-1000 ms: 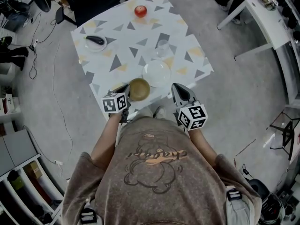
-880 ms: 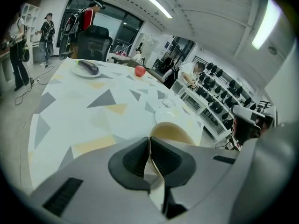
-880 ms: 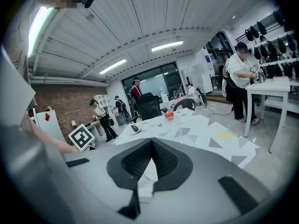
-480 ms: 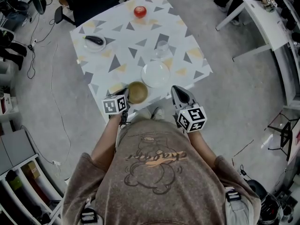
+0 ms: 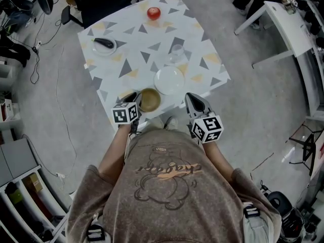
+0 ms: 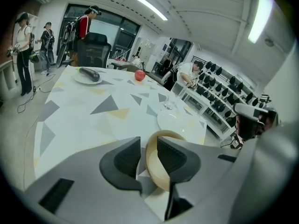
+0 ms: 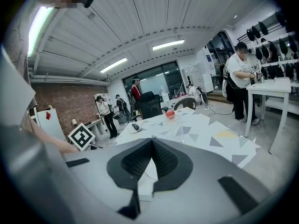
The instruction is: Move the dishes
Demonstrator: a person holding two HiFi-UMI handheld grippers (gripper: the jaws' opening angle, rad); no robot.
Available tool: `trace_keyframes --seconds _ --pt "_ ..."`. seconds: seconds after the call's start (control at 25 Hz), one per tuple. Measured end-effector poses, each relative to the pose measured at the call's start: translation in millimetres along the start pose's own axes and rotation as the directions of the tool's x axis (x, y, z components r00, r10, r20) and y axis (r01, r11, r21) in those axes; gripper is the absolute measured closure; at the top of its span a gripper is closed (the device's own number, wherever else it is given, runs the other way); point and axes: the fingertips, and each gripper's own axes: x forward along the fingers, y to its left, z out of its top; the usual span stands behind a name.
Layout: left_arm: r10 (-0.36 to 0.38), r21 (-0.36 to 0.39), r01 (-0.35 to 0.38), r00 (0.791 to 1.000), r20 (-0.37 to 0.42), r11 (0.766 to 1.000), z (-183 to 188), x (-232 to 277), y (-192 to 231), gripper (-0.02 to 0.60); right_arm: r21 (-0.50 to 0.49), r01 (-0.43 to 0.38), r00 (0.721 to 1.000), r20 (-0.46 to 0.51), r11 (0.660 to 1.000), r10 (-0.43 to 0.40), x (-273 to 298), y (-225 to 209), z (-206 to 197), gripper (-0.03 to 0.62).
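Table (image 5: 132, 59): white top, grey and yellow triangles, on grey floor (image 5: 263, 105); white bench (image 5: 283, 19) far right.
Tan bowl (image 5: 150, 99): near edge, beside white plate (image 5: 169, 80).
Your left gripper (image 5: 135, 97): jaws just opening, loosely straddling the bowl's rim.
Your right gripper (image 5: 192, 97): closed, empty.

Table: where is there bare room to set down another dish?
Bare: the middle, between the eggplant plate and the glass; also the right corner. Crowded: the near edge, with bowl and white plate close together.
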Motion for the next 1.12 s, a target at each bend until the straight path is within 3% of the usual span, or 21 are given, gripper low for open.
trace_keyframes --seconds 0.32,0.72,1.12 --pt "-0.029 0.058 0.021 0.991 0.128 0.998 58 -16 -10 0.442 -0.007 0.003 1.000 0.010 1.000 -0.003 0 1 3 0.591" --pt "-0.094 0.222 0.025 0.946 0.309 0.975 129 -68 -52 0.442 -0.020 0.022 0.999 0.047 1.000 -0.022 -5 -3 17 0.591" --pt "-0.179 0.374 -0.033 0.838 0.516 0.927 140 -128 -108 0.437 -0.093 0.028 0.994 0.112 0.995 -0.017 -12 4 49 0.591"
